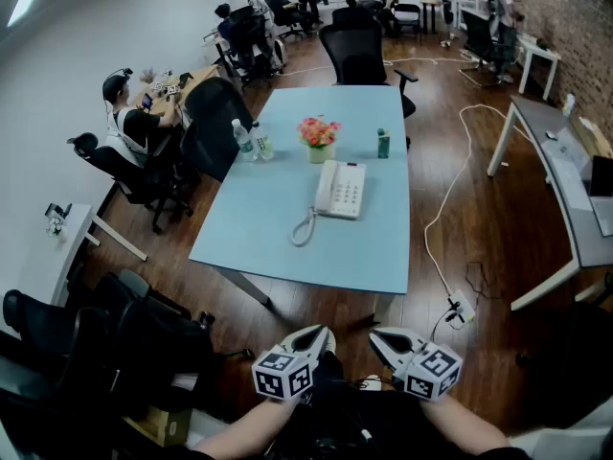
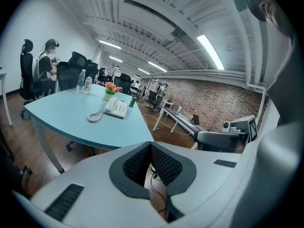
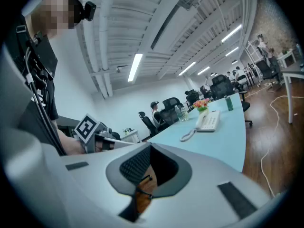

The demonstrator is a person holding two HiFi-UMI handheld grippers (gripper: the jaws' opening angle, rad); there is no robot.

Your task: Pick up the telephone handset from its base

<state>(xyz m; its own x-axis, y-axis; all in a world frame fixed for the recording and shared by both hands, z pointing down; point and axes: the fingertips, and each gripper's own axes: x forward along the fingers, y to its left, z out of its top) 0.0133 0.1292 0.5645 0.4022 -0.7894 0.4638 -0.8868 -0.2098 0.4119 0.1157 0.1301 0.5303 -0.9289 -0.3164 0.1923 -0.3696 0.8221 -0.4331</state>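
A white telephone (image 1: pixel 342 190) lies near the middle of the light blue table (image 1: pixel 287 247). Its handset (image 1: pixel 326 188) rests on the left side of the base, and the coiled cord (image 1: pixel 304 227) loops toward me. Both grippers hang low in front of my body, well short of the table's near edge. My left gripper (image 1: pixel 322 333) is shut with nothing in it, and my right gripper (image 1: pixel 376 334) also looks shut and empty. The left gripper view shows the telephone (image 2: pixel 116 107) far ahead beyond the closed pads (image 2: pixel 164 165). In the right gripper view the telephone (image 3: pixel 209 120) is equally distant.
A flower pot (image 1: pixel 319 138), a green bottle (image 1: pixel 383 143) and two water bottles (image 1: pixel 251 141) stand behind the phone. Office chairs (image 1: pixel 215 123) surround the table. A black chair (image 1: pixel 105 343) sits at my left. A white cable (image 1: pixel 450 209) and a power strip (image 1: pixel 460 310) lie on the floor at the right.
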